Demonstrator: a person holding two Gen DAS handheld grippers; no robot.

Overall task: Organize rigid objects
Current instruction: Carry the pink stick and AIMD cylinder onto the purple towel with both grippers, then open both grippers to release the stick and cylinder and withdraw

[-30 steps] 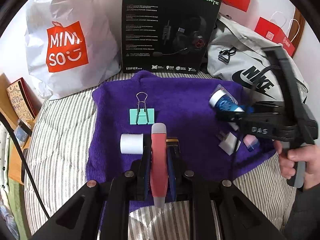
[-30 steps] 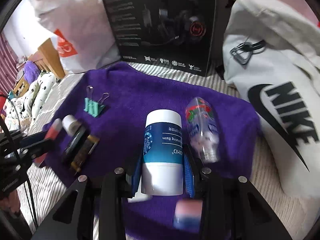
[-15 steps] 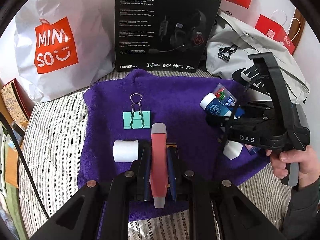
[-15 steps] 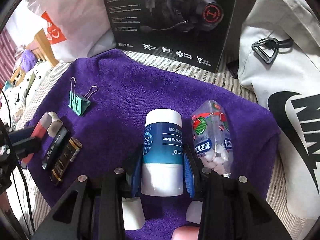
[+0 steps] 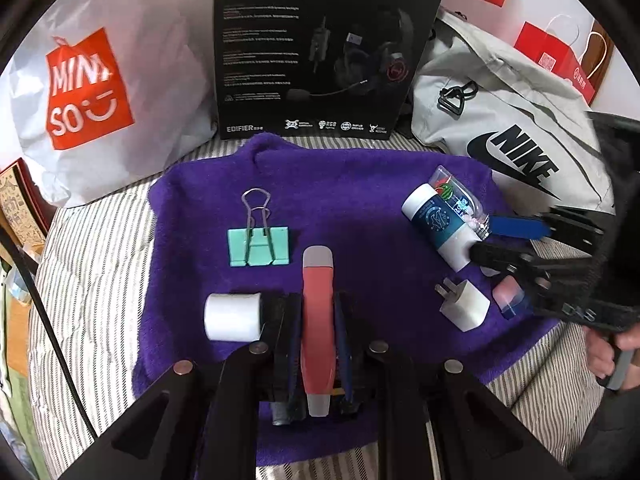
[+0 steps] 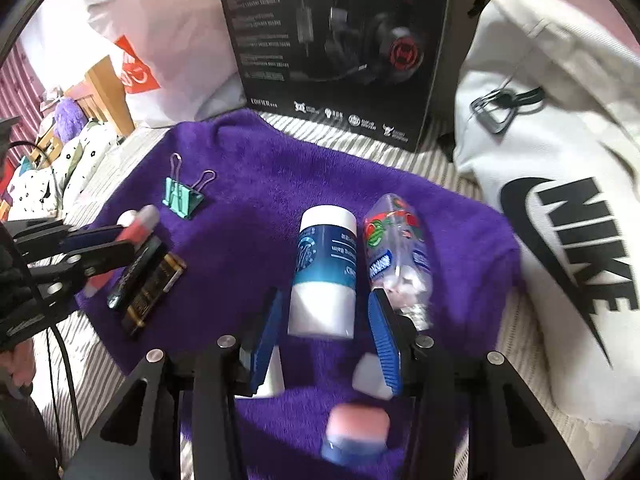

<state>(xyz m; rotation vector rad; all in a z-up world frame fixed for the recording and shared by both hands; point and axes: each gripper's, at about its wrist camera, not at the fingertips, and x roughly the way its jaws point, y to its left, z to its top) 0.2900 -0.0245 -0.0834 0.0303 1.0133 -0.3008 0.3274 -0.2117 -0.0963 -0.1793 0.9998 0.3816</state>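
— Balm tube, where is it sitting for you?

— It is lying on the purple towel between the blue pads of my right gripper, white cap pointing away from me. The pads are standing apart with a gap on each side of the tube, so I am not squeezing it. A clear candy bottle is lying just beside it on the right, touching or nearly so.

— And your left side?

— My left gripper is clamping a coral-red pen-shaped stick lengthwise between its fingers, grey tip pointing forward. A white cylinder is sitting just to its left. From the right wrist view, a black stick and a dark battery-like bar are lying side by side next to that gripper.

— What else is lying on the towel?

— A mint binder clip with its wire handles up, well ahead of the left gripper. Near my right gripper there is a white plug adapter and a small pink and blue block.

— And the room around you?

— The towel is spreading over a striped bedsheet. Behind it a black headset box is standing upright, with a white Miniso bag to its left and a pale Nike bag to its right. A red paper bag is showing behind the Nike one
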